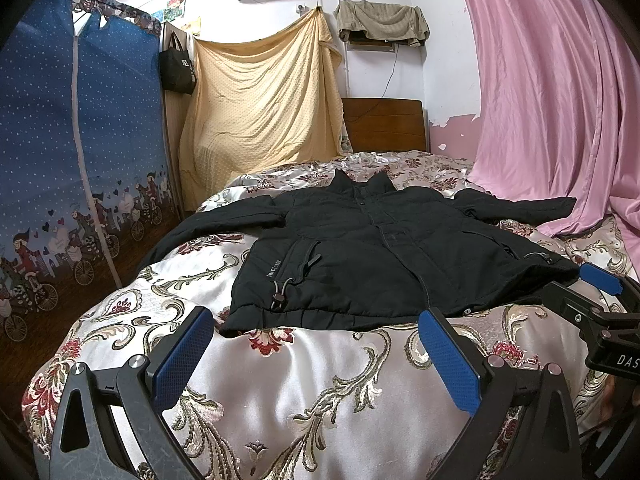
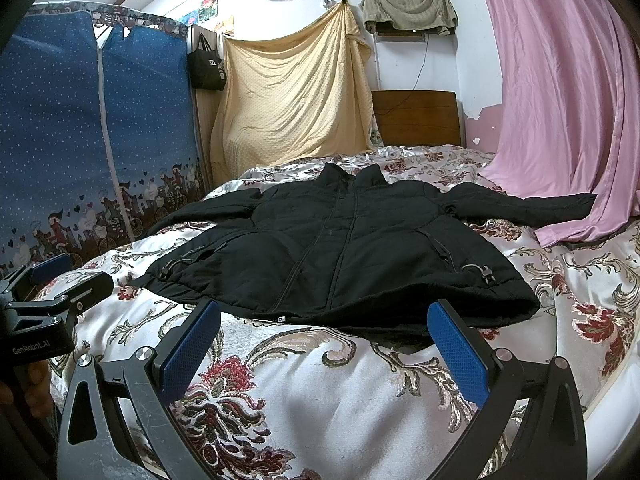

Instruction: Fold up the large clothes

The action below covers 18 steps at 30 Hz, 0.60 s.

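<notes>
A black padded jacket [image 1: 372, 248] lies flat on the bed, front up, zipped, collar away from me and both sleeves spread out to the sides. It also shows in the right wrist view [image 2: 344, 248]. My left gripper [image 1: 316, 332] is open and empty, just short of the jacket's hem, towards its left half. My right gripper [image 2: 324, 328] is open and empty, just short of the hem towards its right half. The right gripper shows at the right edge of the left wrist view [image 1: 600, 292]. The left gripper shows at the left edge of the right wrist view [image 2: 52, 280].
The bed has a floral satin cover [image 1: 304, 392]. A blue fabric wardrobe [image 1: 76, 152] stands to the left. A pink curtain [image 1: 552, 92] hangs at the right and touches the jacket's right sleeve. A yellow sheet [image 1: 260, 108] and a wooden headboard [image 1: 384, 124] are behind.
</notes>
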{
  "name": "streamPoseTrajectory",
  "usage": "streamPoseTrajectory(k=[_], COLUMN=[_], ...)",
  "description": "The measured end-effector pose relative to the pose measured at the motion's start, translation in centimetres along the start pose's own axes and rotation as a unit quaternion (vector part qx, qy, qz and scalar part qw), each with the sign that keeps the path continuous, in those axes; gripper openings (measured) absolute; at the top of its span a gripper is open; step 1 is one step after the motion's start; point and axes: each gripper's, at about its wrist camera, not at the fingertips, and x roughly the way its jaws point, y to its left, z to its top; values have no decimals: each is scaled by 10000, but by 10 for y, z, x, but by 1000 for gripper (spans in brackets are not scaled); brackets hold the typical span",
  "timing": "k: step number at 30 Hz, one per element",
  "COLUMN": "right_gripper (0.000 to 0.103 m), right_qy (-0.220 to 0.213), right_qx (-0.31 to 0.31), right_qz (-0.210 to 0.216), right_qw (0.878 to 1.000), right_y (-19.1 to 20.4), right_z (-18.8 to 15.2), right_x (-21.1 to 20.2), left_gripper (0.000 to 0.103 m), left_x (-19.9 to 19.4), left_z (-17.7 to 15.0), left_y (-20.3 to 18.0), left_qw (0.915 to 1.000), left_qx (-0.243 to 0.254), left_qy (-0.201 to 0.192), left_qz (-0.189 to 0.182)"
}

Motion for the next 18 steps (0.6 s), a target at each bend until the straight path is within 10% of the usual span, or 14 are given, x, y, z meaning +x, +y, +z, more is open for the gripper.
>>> streamPoseTrajectory(k=[18], right_gripper=[102], right_qy=[611], right_qx=[28], right_qz=[-90], right_qw=[9981], right_y=[-5], right_z=[7], right_x=[14], left_gripper=[103], left_x=[25], left_z=[14], left_y=[10], left_qw=[9971], left_qx=[-232], left_qy=[653], left_qz=[-312])
